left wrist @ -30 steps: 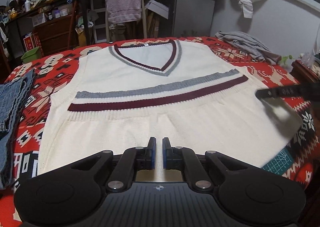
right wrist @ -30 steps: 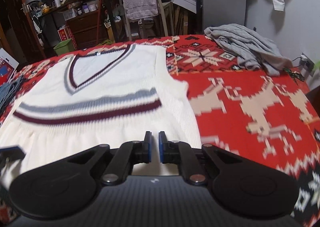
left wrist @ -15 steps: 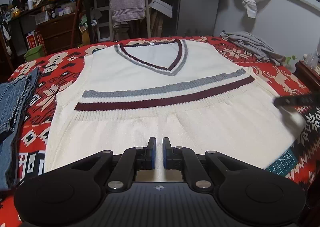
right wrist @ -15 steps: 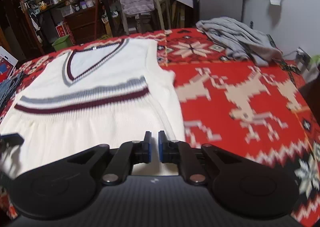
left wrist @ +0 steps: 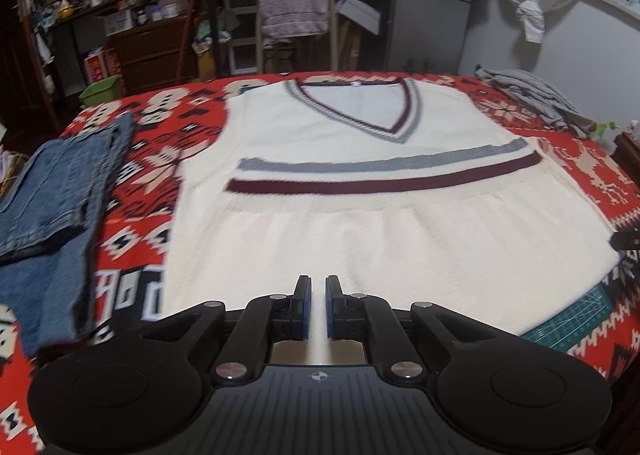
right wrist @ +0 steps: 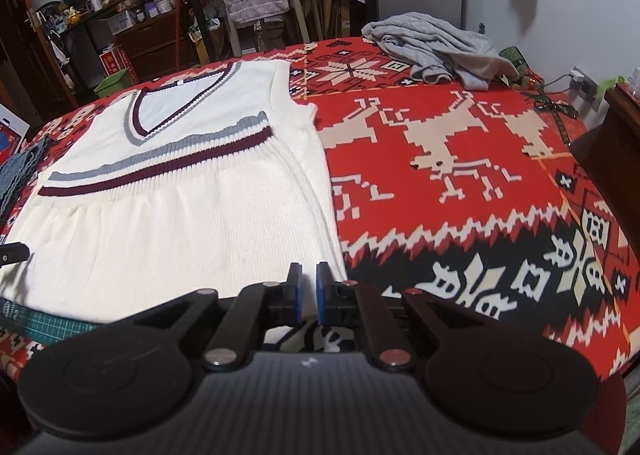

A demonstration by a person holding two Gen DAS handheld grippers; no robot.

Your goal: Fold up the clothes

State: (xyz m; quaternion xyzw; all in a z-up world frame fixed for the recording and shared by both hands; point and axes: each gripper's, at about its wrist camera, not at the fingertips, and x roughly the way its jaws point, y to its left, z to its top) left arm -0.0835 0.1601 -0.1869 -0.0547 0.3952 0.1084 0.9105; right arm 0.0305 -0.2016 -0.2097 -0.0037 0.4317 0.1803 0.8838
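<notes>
While the vest (left wrist: 360, 239) lies flat and unfolded at frame centre on the patterned bed (right wrist: 460, 143), no fold is made — everything remains. Left hand-held gripper (left wrist: 316, 307) and right hand-held gripper (right wrist: 308, 293): fingers nearly pressed together, pinching nothing.

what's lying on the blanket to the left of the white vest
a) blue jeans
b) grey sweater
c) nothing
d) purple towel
a, in the left wrist view the blue jeans lie on the red patterned blanket left of the white vest; the grey sweater is off to its right.
</notes>
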